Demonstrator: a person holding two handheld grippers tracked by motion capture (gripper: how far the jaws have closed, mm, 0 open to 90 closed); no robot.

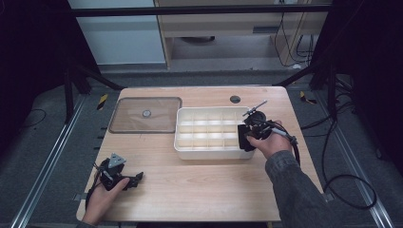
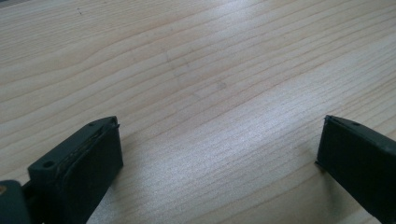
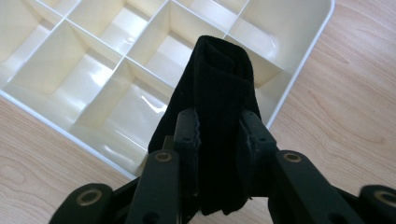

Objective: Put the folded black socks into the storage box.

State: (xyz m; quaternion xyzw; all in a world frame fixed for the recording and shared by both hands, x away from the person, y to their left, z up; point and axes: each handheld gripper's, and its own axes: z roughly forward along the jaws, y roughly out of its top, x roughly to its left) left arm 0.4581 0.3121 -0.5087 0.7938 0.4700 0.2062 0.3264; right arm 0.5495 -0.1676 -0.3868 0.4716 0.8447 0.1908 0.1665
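Overhead: light wooden table (image 1: 199, 185) with visible grain, a dark round grommet (image 1: 235, 99) near the far edge, grey floor around, metal rails at both sides, pale cabinets beyond, loose cables on the floor at right. Flat on the far left part of the table, a clear lid (image 1: 145, 115) with a small round knob, just beside a cream divided tray (image 1: 190, 142) set mid-table, compartments bare where visible. At the tray's right end, right gripper (image 1: 248, 137) clamped on a folded black cloth (image 3: 219, 116), cloth upright between the jaws and hanging over the tray's corner compartments; contact with the tray not determinable. At the near left corner, left gripper (image 1: 134, 179) low over bare wood, jaws spread wide, nothing between them. Well apart from tray and lid.
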